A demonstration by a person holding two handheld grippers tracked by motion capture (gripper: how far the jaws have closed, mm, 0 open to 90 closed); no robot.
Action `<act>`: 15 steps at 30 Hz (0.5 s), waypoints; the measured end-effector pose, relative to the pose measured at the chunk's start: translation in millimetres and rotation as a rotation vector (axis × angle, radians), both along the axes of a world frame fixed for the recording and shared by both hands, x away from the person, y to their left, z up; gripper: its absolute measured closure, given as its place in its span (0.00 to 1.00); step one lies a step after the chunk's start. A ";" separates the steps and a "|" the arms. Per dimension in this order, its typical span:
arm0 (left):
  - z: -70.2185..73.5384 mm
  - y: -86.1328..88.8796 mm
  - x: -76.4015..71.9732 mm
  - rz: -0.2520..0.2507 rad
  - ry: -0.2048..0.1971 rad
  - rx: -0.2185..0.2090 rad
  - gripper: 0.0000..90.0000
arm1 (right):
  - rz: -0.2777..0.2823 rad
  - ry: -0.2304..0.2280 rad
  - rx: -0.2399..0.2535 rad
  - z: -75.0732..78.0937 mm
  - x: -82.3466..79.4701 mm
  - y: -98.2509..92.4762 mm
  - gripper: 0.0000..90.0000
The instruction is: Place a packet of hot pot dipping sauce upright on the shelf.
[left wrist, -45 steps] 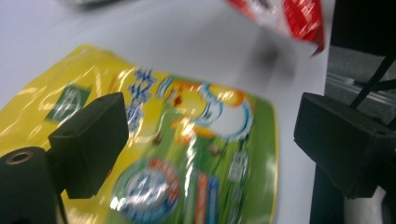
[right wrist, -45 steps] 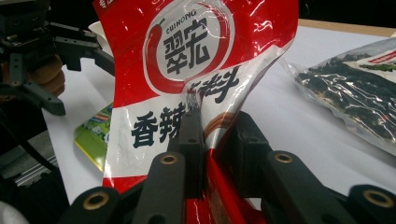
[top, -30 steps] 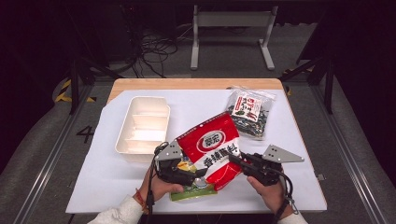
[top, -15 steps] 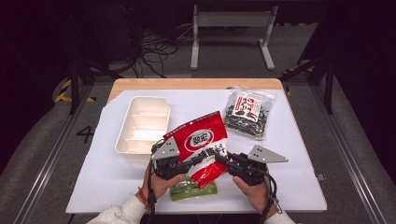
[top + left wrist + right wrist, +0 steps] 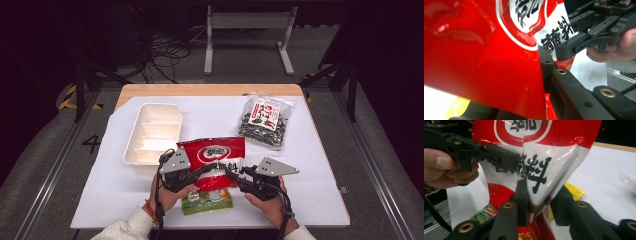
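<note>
We see the red snack bag (image 5: 214, 159) held upright above the near edge of the table (image 5: 310, 200), over a green packet (image 5: 207, 201) lying flat there. The left hand-held gripper (image 5: 202, 171) has just clamped down and pinches the bag's left side. The right hand-held gripper (image 5: 231, 175) has its jaws around the bag's right edge, just eased apart, one pad clear of the film.

Even overhead light brightens the white table cover (image 5: 310, 165) in the high view, while the room around it stays dark. Glare streaks the red sauce packet (image 5: 486, 62), which is soft and out of focus in the left gripper view.
</note>
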State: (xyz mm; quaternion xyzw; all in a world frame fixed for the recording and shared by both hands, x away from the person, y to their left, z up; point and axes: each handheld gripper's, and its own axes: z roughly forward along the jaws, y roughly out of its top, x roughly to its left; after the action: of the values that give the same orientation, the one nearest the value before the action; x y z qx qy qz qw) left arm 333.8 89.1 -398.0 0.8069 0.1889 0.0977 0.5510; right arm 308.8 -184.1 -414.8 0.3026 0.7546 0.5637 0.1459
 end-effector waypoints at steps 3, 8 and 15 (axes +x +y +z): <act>3.7 2.2 0.2 -0.005 -0.012 0.005 1.00 | 0.002 0.008 -0.006 1.4 -0.4 -2.3 0.68; 9.6 5.0 -1.4 -0.003 -0.037 0.011 1.00 | -0.008 0.025 -0.022 5.1 -3.5 -7.5 0.48; 28.3 31.4 1.1 0.042 -0.098 -0.020 1.00 | -0.032 0.010 -0.033 19.3 -20.9 -50.9 0.34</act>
State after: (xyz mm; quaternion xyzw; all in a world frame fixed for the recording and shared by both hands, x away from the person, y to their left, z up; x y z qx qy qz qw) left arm 334.9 120.5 -369.7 0.7916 0.1795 0.1469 0.5653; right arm 287.9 -235.0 -395.5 0.3152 0.7596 0.5472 0.1559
